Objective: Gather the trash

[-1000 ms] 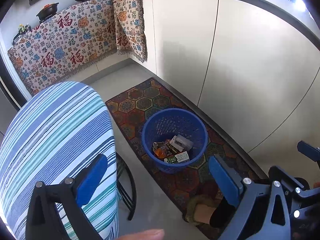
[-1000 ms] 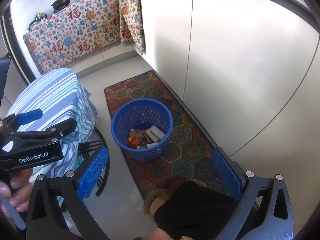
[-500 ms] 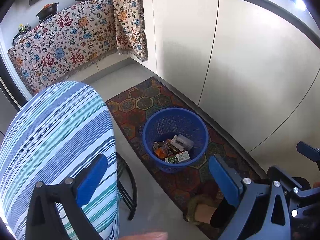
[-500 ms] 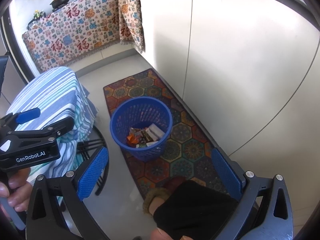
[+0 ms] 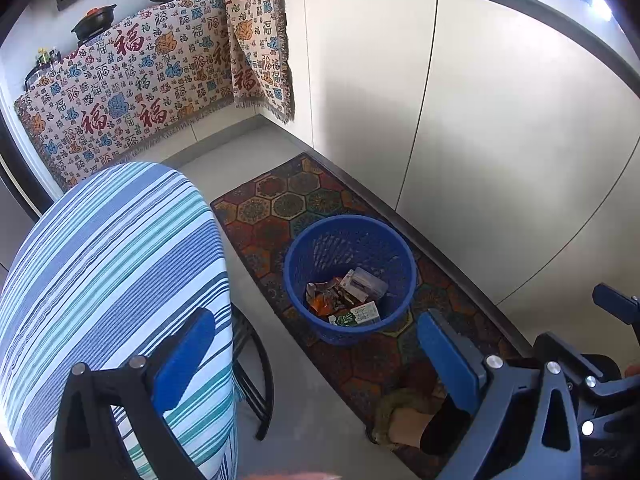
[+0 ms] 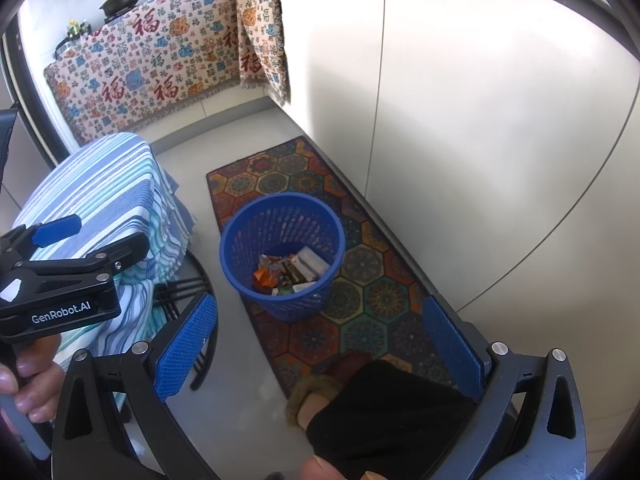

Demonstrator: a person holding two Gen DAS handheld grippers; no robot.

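Observation:
A blue mesh waste basket (image 5: 400, 256) stands on a patterned rug (image 5: 280, 196); it also shows in the right wrist view (image 6: 240, 240). Wrappers and small cartons (image 5: 346, 294) lie in its bottom, also seen in the right wrist view (image 6: 290, 272). My left gripper (image 5: 316, 356) is open and empty, held high above the floor, near the basket's near side. My right gripper (image 6: 320, 344) is open and empty, above the rug in front of the basket. The left gripper's body (image 6: 60, 276) shows at the left of the right wrist view.
A round table with a blue striped cloth (image 5: 108, 280) stands left of the basket on black legs (image 5: 260, 364). White cabinet doors (image 5: 480, 120) line the right. A patterned cloth (image 5: 140, 84) hangs from a counter with pans. The person's foot (image 6: 320, 400) is on the rug.
The right wrist view has drifted slightly; the basket sits a little further left and lower in it. The left view is almost unchanged. Both grippers stay open.

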